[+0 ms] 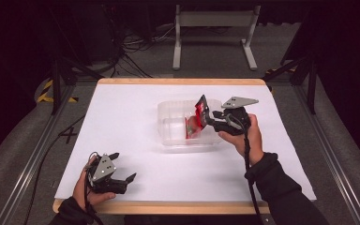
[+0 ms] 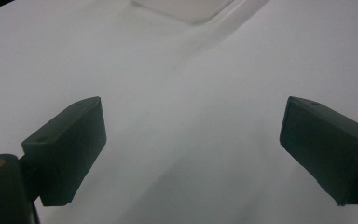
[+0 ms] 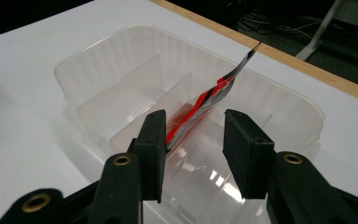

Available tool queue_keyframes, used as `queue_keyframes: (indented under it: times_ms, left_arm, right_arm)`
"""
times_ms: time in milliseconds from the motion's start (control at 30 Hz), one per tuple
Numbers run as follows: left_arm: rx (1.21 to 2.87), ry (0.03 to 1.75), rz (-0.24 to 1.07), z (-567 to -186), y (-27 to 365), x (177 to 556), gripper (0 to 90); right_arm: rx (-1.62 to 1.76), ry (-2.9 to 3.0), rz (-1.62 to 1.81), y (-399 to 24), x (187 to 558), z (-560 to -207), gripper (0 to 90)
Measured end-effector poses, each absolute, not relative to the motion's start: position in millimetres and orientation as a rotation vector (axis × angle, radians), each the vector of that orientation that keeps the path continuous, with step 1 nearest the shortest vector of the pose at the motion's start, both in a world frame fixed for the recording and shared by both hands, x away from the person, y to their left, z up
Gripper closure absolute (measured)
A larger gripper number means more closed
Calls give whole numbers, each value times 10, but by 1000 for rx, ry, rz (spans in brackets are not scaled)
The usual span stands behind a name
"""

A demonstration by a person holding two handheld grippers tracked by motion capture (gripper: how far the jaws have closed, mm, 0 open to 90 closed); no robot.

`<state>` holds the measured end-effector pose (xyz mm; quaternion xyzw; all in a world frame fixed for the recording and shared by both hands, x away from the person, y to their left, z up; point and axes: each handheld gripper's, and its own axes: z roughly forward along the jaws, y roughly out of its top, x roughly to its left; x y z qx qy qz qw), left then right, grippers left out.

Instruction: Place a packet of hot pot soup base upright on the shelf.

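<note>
A red and black foil packet (image 3: pixel 214 93) stands tilted in a clear plastic container (image 3: pixel 307 112) with dividers, at mid-table (image 1: pixel 173 140). Its top corner (image 1: pixel 200 106) sticks above the rim. My right gripper (image 3: pixel 193 130) reaches over the container's right end (image 1: pixel 211 115) with the packet between its jaws. The packet leans on the left jaw and a gap shows before the right jaw, so the gripper is open. My left gripper (image 1: pixel 123 166) rests at the table's near left, open (image 2: pixel 191 126), with only white tabletop between its fingers.
The white tabletop (image 1: pixel 136 112) has a wooden edge strip (image 1: pixel 178 81) at the back. Beyond it the floor holds cables (image 1: pixel 136 51) and a white frame stand (image 1: pixel 213 21). A corner of the container (image 2: pixel 186 7) shows far ahead in the left gripper view.
</note>
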<state>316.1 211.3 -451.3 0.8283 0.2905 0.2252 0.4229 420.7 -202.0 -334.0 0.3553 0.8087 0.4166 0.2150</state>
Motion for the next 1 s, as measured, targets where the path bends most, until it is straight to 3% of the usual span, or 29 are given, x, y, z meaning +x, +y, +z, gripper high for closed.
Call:
queue_keyframes:
  times_ms: [1000]
  left_arm:
    - [2072,726,561,-4510,2111,3151,77]
  right_arm:
    - [761,2261,1024,-2348,3893,-3188,537]
